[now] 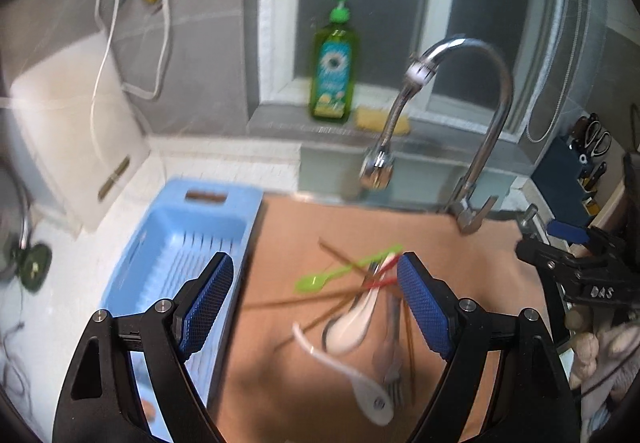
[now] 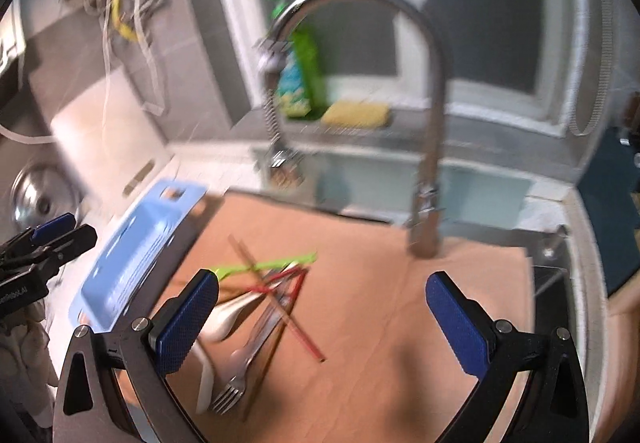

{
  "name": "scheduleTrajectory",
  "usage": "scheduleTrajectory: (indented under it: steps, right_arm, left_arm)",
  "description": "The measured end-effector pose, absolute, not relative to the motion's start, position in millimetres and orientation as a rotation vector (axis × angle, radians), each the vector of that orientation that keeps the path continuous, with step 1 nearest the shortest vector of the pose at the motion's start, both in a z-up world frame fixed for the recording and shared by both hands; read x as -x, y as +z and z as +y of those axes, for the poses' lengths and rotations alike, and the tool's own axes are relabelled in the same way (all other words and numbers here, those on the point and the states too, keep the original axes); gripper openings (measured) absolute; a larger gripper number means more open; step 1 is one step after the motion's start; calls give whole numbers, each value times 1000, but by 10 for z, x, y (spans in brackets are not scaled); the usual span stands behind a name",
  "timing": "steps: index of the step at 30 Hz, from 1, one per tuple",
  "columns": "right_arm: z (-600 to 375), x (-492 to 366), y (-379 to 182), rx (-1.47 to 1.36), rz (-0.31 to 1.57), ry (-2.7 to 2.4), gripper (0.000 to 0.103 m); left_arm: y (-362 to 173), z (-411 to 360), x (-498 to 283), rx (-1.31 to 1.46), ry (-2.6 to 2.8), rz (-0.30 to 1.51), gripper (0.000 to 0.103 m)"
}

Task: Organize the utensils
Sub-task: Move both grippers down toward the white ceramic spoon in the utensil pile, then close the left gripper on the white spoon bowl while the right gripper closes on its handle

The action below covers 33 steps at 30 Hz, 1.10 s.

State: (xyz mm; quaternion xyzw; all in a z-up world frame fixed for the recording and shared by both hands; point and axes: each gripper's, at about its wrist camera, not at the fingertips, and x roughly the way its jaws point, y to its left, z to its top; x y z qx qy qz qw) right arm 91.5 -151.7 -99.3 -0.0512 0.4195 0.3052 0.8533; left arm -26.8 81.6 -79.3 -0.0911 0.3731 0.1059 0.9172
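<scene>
left gripper [image 1: 314,299]: blue-padded jaws spread wide; nothing held; poised above the gap between basket and utensil pile
right gripper [image 2: 322,317]: blue-padded jaws spread wide; nothing held; poised over the mat, right of the pile
utensil pile: heaped and crossing on the tan mat [image 2: 400,303]; lime-green plastic spoon [image 1: 320,280]; white ceramic soup spoon [image 1: 354,327]; second white spoon [image 1: 360,387]; silver metal fork [image 2: 236,383]; red chopsticks [image 2: 298,323]; brown wooden chopsticks [image 1: 280,303]
light-blue slatted plastic basket [image 1: 180,243]: seen just left of the mat, on the white counter; no utensils seen in its visible part
chrome gooseneck faucet [image 2: 432,123]: behind the mat
green dish-soap pump bottle [image 1: 332,67]: on the window sill, yellow sponge [image 2: 356,113] beside it
image quality: both views motion-blurred
</scene>
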Motion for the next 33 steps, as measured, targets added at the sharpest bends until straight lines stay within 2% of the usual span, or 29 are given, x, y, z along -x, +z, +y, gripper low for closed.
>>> scheduleTrajectory:
  steps: [9, 20, 22, 26, 33]
  right_arm:
    - [-826, -896, -1420, 255, 1076, 932, 101]
    - [-184, -792, -2068, 441, 1371, 1106, 60]
    - [-91, -780, -2194, 456, 1433, 1119, 55]
    - [19, -770, -2373, 460, 1514, 1132, 45]
    - [143, -796, -2564, 449, 1589, 1123, 37]
  left_arm:
    - [-1267, 724, 732, 271, 252, 856, 84]
    - [-1731, 88, 1005, 301, 163, 910, 80]
    - [-1800, -47, 997, 274, 141, 909, 73]
    - [-1897, -194, 976, 260, 128, 894, 66]
    - [-2045, -215, 953, 254, 154, 886, 50]
